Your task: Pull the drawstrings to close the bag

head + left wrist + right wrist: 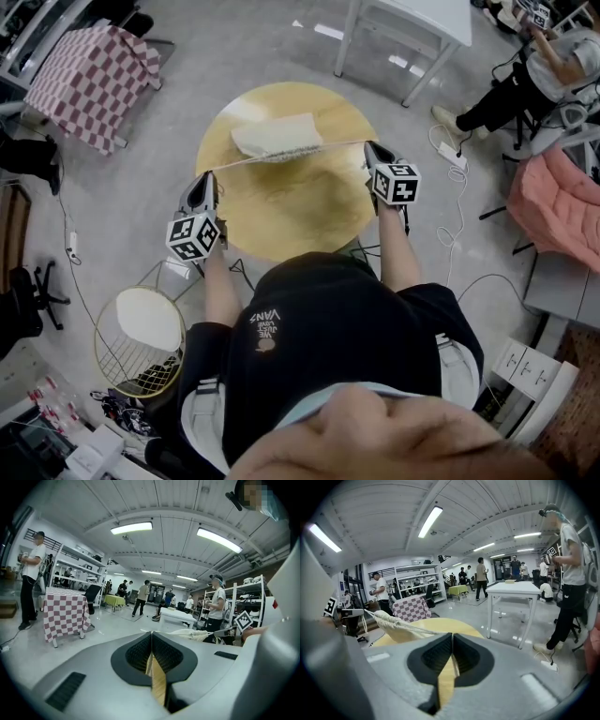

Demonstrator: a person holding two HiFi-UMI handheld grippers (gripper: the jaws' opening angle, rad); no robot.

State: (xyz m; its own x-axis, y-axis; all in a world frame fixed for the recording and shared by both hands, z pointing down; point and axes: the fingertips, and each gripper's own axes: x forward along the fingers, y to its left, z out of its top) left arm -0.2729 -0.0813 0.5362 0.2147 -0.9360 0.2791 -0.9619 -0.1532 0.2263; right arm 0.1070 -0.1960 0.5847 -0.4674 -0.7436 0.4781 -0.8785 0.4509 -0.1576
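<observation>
**Cords pulled tight, bag mouth puckered**

The left claw [208, 175] and the right claw [368, 146] are each closed firmly on one end of the drawstring [244, 161]. They are held wide apart, so the cord runs taut. Beyond them the bag [277, 136] lies on the round tabletop [281, 216], with its near edge gathered. It looks flat, and what is inside I cannot see.

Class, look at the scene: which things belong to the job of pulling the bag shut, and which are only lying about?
Part of the job: cream bag; left drawstring, in the shut left gripper; right drawstring, in the shut right gripper; round wooden table under the bag.
Lying about: checkered table; white table; wire basket; pink fabric.
</observation>
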